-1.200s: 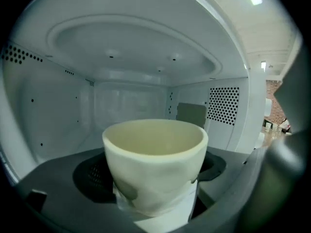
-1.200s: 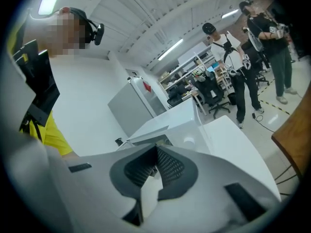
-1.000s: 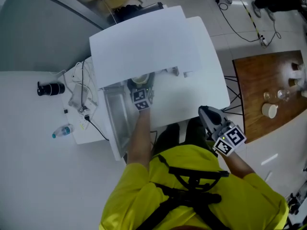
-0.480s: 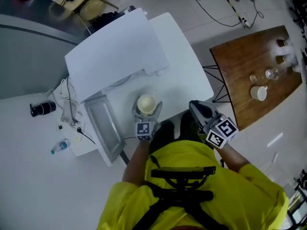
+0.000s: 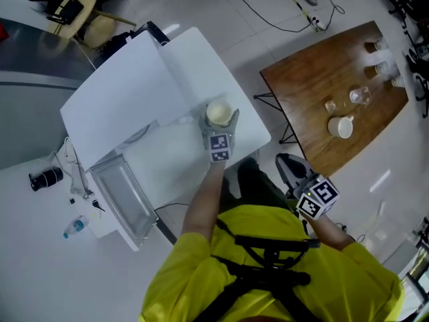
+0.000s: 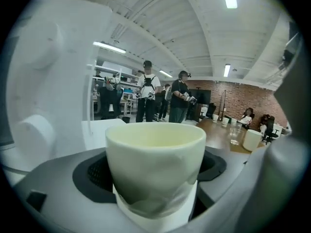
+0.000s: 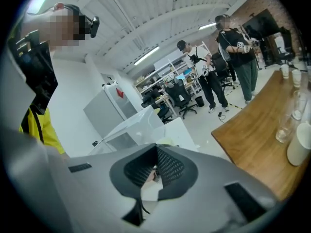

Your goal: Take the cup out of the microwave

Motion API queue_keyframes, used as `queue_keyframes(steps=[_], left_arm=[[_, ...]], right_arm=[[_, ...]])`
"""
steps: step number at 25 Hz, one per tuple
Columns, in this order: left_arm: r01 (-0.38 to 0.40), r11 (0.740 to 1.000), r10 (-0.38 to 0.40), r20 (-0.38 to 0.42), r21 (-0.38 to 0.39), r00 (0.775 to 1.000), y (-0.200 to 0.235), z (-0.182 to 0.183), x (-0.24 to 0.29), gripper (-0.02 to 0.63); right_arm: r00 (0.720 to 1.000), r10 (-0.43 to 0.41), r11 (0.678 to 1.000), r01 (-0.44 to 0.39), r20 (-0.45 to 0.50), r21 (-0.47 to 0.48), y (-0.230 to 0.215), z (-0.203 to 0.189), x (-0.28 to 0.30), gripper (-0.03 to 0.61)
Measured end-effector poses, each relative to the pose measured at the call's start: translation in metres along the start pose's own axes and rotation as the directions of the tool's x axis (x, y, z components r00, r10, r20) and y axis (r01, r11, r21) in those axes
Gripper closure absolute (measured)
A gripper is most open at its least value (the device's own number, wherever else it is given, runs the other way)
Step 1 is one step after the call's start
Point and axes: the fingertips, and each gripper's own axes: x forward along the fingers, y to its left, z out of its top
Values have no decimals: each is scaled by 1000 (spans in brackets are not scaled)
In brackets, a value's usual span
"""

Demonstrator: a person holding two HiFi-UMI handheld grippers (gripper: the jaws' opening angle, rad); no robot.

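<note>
My left gripper (image 5: 220,118) is shut on a cream cup (image 5: 219,112) and holds it upright over the white table (image 5: 236,106), to the right of the white microwave (image 5: 110,99). The microwave's door (image 5: 125,194) hangs open toward me. In the left gripper view the cup (image 6: 155,164) fills the space between the two grey jaws, whose pads press its sides. My right gripper (image 5: 287,164) hovers off the table's near right corner; its pads (image 7: 167,166) meet with nothing between them.
A wooden table (image 5: 315,79) to the right carries a white mug (image 5: 340,126) and several glasses. Cables, a black lens (image 5: 43,178) and a water bottle (image 5: 74,227) lie left of the microwave. Several people stand in the room beyond.
The left gripper has drawn the cup out of the microwave and carried it right, over the table. The right gripper has shifted a little, staying shut.
</note>
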Motion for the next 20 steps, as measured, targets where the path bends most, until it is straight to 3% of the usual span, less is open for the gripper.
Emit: queue_keyframes(steps=[9,15,20], left_arm=[[-146,989,146,-5,-22,989,19,-5,49,163],[-157,988,157,-45,-3,987,24,-18,48,157],[-173,981,165,-91,-92,982,17,-32,18,140]], right_arm=[[999,-50,999,50,6,5,-52,18,-28,573],[1000,-26,1000,26,18,-2,-52,30,-20,572],[999,9,999,-8,31,-36,-43,44,-12,572]])
